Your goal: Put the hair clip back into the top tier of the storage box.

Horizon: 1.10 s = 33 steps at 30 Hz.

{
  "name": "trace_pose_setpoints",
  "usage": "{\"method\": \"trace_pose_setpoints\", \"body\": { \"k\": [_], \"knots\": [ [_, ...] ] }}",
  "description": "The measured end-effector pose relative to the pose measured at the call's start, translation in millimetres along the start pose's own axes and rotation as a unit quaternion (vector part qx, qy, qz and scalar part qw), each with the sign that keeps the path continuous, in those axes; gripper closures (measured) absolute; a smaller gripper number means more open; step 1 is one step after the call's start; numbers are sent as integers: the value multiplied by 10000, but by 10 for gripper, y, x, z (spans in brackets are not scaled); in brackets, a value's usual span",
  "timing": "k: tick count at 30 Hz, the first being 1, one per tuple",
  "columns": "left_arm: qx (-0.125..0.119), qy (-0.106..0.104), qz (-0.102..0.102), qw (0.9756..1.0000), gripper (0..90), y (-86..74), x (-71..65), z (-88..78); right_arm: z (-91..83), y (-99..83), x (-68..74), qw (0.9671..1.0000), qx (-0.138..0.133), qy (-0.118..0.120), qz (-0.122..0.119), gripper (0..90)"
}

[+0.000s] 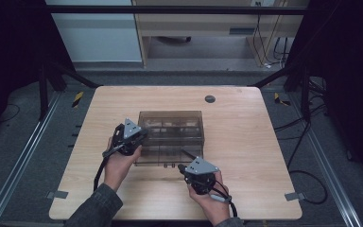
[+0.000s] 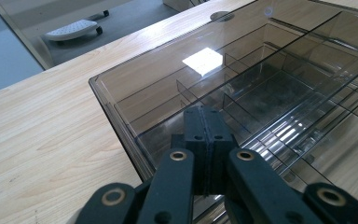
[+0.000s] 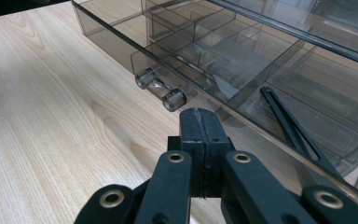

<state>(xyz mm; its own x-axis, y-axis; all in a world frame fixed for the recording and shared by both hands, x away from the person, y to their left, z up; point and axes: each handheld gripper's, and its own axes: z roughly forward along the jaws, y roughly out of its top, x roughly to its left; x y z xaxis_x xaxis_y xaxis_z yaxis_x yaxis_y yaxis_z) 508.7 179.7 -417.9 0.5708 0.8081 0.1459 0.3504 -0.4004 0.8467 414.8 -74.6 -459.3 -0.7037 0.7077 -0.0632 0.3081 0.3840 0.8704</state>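
Observation:
A smoky clear plastic organizer box [image 1: 170, 124] stands mid-table. Its divided drawer [image 3: 223, 60] is pulled out toward the person and has a clear roller handle [image 3: 161, 91] on the front. A thin black strip [image 3: 291, 123] lies inside the drawer's right part. My left gripper [image 1: 143, 136] is shut with nothing in it, and its tip [image 2: 205, 114] sits over the box's near left corner [image 2: 116, 107]. My right gripper [image 1: 182, 167] is shut and empty. Its tip [image 3: 200, 114] is just short of the drawer front, right of the handle.
The wooden table [image 1: 246, 142] has a grey round grommet [image 1: 210, 99] behind the box. Bare wood lies left and right of the box. Metal rails and cables run along the floor on both sides. A white wheeled base [image 2: 72, 29] stands beyond the table.

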Motion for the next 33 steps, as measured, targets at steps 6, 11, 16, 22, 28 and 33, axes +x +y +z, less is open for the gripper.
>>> {"method": "trace_pose_setpoints", "body": {
  "k": [6,11,16,22,28,33],
  "knots": [
    [-4,1,-2,10000,894,0,0,1,31,5,7,10000,17,25,-9,900],
    [-11,9,-6,10000,888,-2,-3,1,48,3,5,10000,37,32,4,900],
    [-13,8,-9,10000,886,-1,-1,1,67,3,6,10000,43,47,12,900],
    [-13,4,2,10000,886,-2,-5,0,79,5,14,10000,42,55,5,900],
    [-8,-5,-2,10000,888,-2,-2,1,92,16,22,10000,42,72,-2,900],
    [-7,-6,2,10000,888,-2,-4,1,92,17,19,10000,43,75,2,900]
  ]
}}
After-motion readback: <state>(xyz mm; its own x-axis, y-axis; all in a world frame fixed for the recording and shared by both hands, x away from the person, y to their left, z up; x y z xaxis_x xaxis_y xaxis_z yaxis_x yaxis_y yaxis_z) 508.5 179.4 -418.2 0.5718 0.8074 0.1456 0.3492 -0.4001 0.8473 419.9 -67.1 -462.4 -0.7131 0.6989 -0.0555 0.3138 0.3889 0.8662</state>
